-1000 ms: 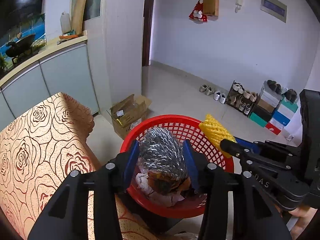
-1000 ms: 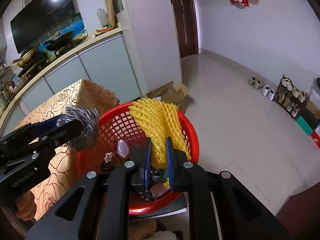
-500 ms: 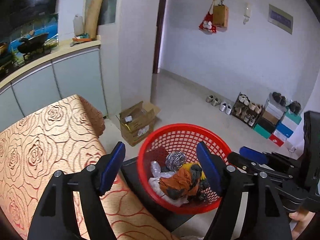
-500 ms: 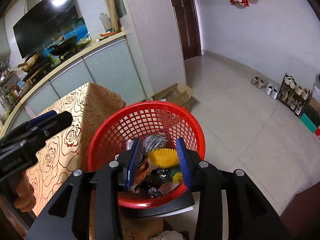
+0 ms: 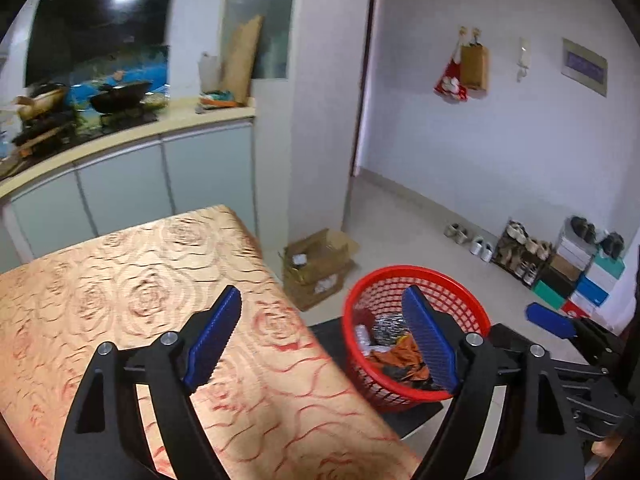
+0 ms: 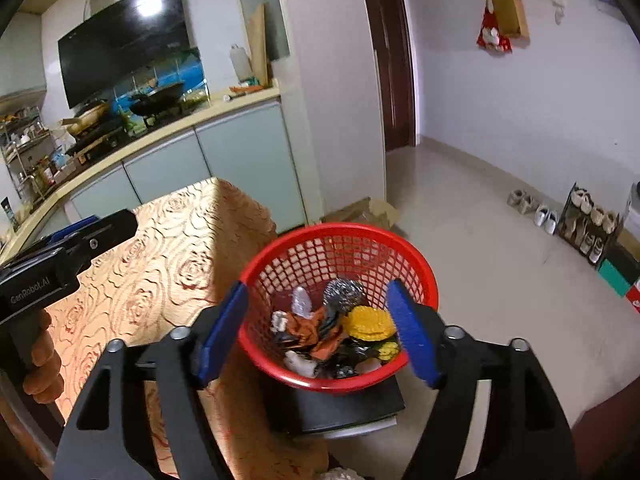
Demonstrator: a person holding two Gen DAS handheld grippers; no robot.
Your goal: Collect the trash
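The round red plastic mesh basket [image 6: 340, 304] sits on a black flat stand [image 6: 344, 404] beside the table draped in a gold cloth with a red rose pattern [image 5: 132, 312]. Only the right wrist view looks down into it: one silver steel-wool scourer [image 6: 343, 290], one yellow foam fruit net [image 6: 366, 322], one crumpled orange wrapper [image 6: 316, 330], a clear crinkled piece of plastic [image 6: 301, 301] and dark and white scraps I cannot count. The left wrist view shows the basket [image 5: 416, 332] more from the side, its contents half hidden behind a blue pad.

The right gripper [image 6: 320, 330] hangs above the basket, jaws opening, nothing pinched; the trash lies below and between its two blue pads. The left gripper [image 5: 320, 336] is also opening and empty, over the table edge, with the basket at its three o'clock.

The left view alone shows the right gripper's blue tip [image 5: 548, 319] at three o'clock; the right view alone shows a hand [image 6: 42, 364] on the left gripper's handle at nine o'clock.
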